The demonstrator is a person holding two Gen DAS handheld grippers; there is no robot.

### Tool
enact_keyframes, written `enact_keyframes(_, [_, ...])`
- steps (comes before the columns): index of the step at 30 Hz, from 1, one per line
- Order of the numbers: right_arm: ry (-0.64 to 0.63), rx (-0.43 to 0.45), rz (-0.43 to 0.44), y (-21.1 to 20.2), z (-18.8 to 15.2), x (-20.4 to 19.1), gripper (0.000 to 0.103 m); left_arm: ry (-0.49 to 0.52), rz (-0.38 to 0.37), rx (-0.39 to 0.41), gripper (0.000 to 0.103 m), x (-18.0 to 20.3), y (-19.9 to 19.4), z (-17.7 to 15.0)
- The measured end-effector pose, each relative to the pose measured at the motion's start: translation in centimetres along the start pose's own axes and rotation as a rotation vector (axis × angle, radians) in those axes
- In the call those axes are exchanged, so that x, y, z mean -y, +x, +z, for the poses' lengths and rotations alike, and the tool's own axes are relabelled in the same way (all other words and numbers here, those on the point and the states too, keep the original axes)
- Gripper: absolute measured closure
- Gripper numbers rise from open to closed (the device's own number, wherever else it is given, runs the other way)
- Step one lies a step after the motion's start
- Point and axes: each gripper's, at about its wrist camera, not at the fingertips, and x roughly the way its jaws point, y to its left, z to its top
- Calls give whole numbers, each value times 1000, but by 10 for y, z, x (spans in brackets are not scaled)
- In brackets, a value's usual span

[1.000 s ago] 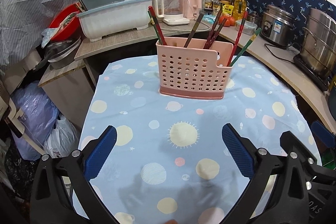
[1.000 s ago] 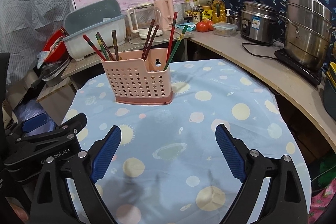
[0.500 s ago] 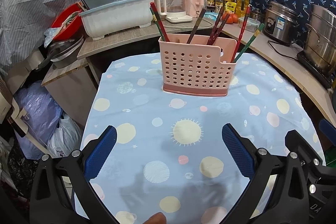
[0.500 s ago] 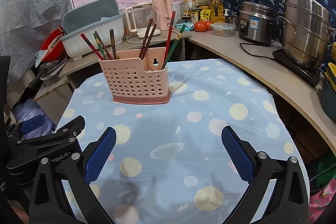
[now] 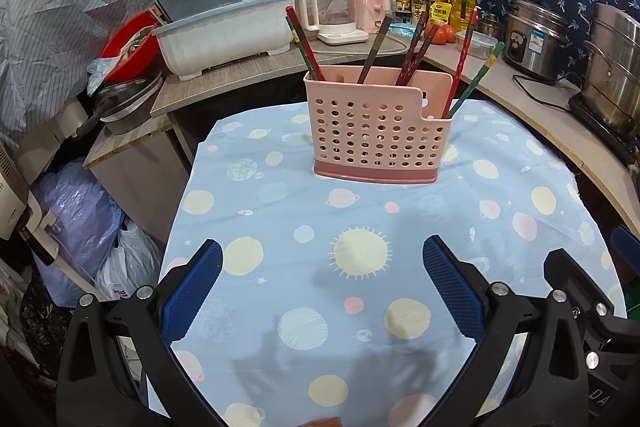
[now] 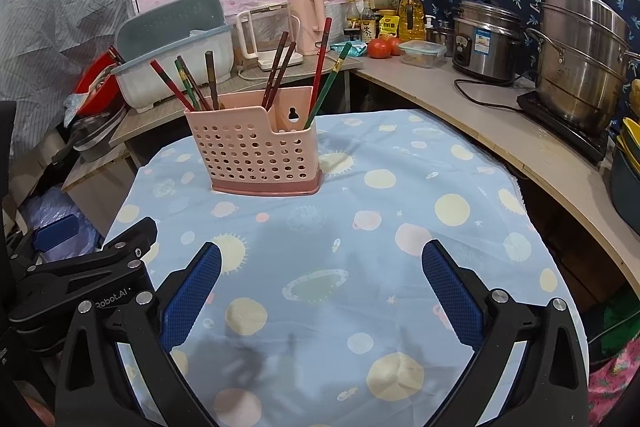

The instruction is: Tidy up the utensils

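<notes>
Above the near edge of the tabletop [image 5: 256,227], the left gripper [image 5: 322,275] and right gripper [image 6: 320,275] hang side by side, both spread wide and empty. Farther back stands a pink basket [image 5: 378,131] holding chopsticks [image 5: 408,55], seemingly sorted into compartments, though the dividers are hard to make out.

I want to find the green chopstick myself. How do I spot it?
Start at the table with the blue planet tablecloth and find the pink holder with holes standing on it. In its lower, notched end two sticks lean outward: the green chopstick is the shorter one, beside a taller red chopstick.
</notes>
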Motion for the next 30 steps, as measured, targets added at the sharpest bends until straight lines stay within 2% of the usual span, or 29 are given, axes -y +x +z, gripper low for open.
enact_keyframes(19, [0, -3, -6, 1, -1, 2, 6, 12, -3, 6, 7, 2, 0, 1])
enact_keyframes(30, [17, 0, -34, -2, -3, 11, 6, 16, -54, -3, 8, 6, 2, 1])
